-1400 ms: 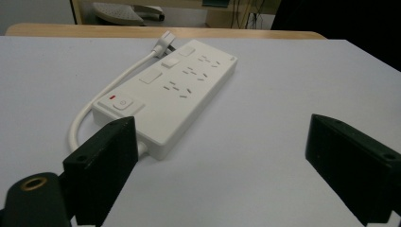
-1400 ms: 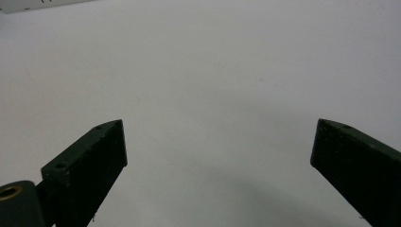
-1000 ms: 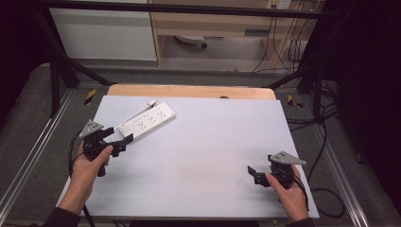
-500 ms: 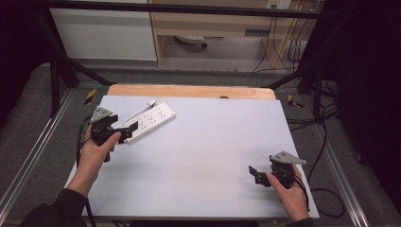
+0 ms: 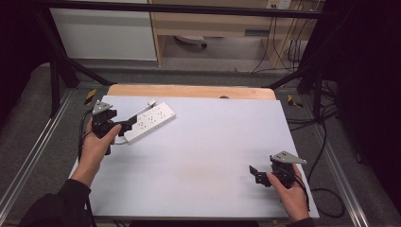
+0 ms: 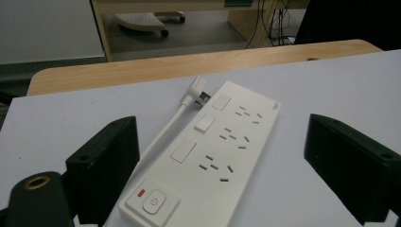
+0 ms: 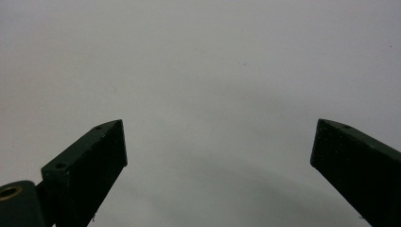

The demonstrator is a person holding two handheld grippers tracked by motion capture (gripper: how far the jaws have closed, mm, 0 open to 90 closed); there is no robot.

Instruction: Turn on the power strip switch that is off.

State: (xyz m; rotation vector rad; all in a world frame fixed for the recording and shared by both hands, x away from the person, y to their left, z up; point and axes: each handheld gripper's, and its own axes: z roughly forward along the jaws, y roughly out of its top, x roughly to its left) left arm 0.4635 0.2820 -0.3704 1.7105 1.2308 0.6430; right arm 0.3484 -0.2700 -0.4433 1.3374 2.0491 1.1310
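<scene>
A white power strip (image 5: 150,121) lies slanted on the grey table top (image 5: 208,151) at the far left, its power button end nearest the person. Its white cord and plug (image 6: 198,92) run along its left side in the left gripper view. My left gripper (image 5: 126,126) is open at the strip's near end, its jaws standing wide on either side of the strip (image 6: 208,156) without touching it. My right gripper (image 5: 255,174) rests low at the near right of the table, open, with bare table surface (image 7: 213,94) between its jaws.
A wooden board edge (image 5: 189,91) borders the table's far side. Beyond it are a white cabinet (image 5: 104,33), a wooden shelf unit (image 5: 213,23) and cables (image 5: 283,47) on the floor. Metal rails (image 5: 33,146) flank the table.
My left gripper has moved away from the person and slightly left, up to the near end of the power strip. The right gripper has stayed put.
</scene>
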